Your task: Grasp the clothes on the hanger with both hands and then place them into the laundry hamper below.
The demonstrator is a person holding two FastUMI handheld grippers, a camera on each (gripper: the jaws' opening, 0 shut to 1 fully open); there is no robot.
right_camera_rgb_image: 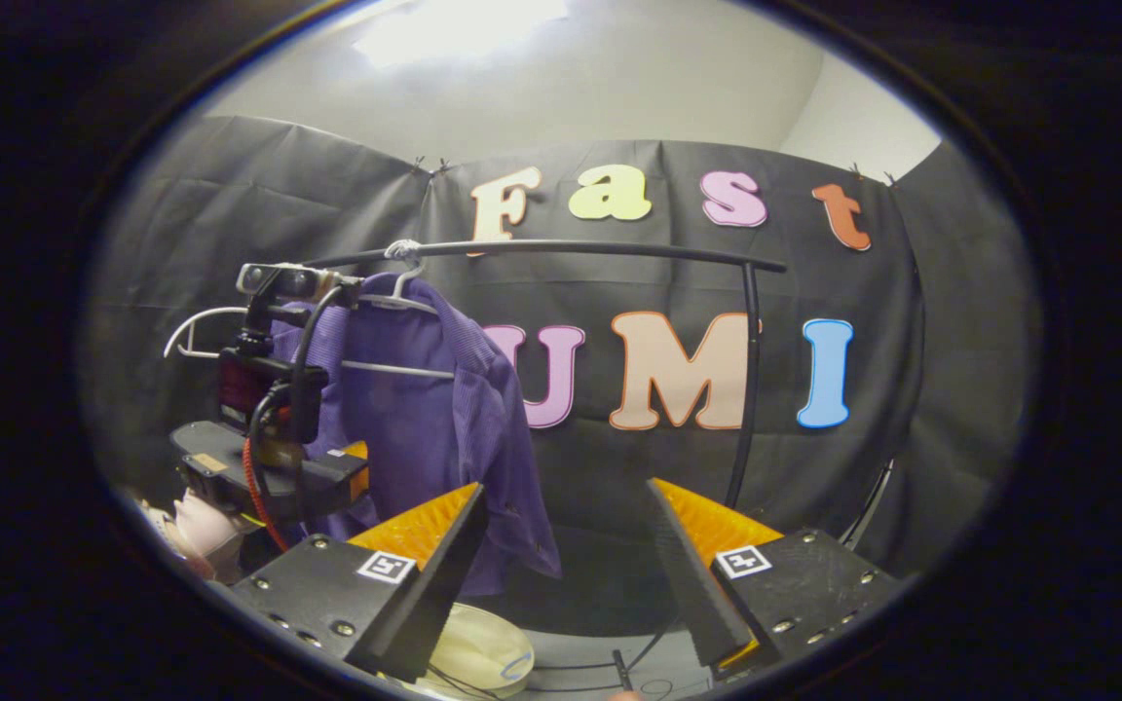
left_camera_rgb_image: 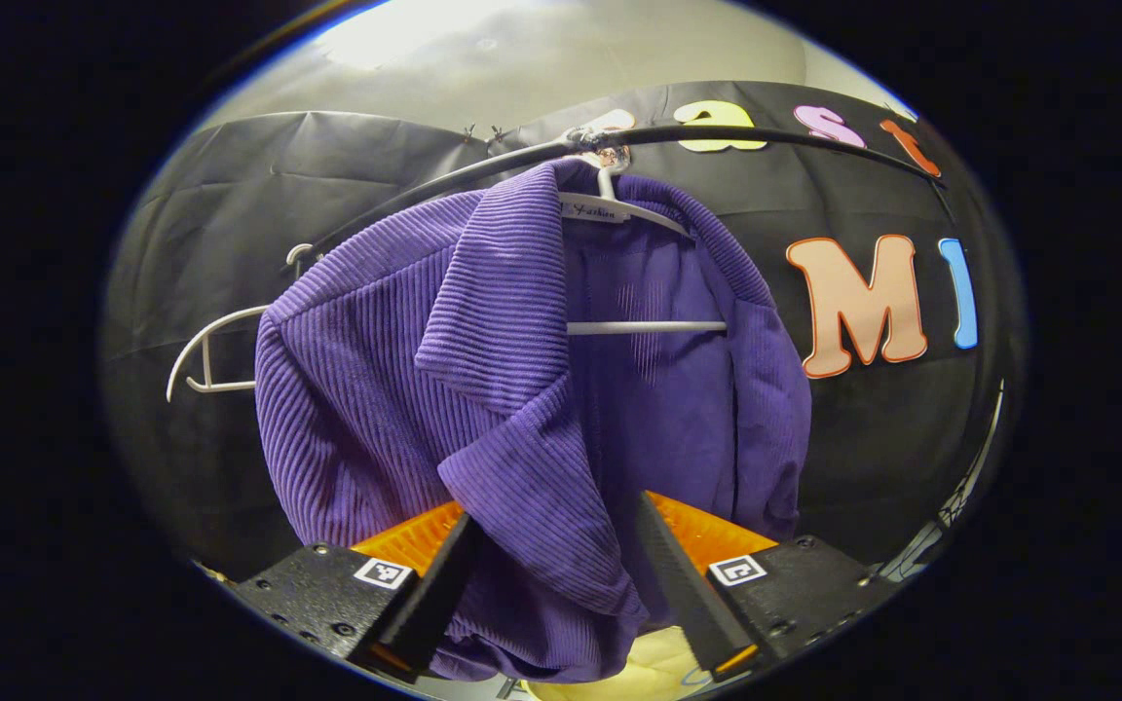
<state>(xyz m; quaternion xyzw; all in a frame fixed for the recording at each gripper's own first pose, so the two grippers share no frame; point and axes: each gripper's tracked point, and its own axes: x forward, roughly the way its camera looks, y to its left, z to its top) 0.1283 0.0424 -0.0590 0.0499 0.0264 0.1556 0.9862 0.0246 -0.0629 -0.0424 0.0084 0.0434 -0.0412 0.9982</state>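
1. Rail [right_camera_rgb_image: 561, 248]: a dark curved bar in front of the booth wall, on an upright post.
2. Shirt [left_camera_rgb_image: 522, 409]: purple ribbed cloth, draped on a white hanger [left_camera_rgb_image: 644, 327] hooked over the rail.
3. Hamper [right_camera_rgb_image: 478, 647]: a pale rim low in the right gripper view, below the shirt.
4. Left gripper [left_camera_rgb_image: 553, 574]: jaws wide, the shirt's hanging front between them, neither finger pressing it.
5. Right gripper [right_camera_rgb_image: 566, 570]: jaws wide, holding nothing, right of the shirt.
6. Spare hanger [left_camera_rgb_image: 205, 355]: white, left of the shirt.
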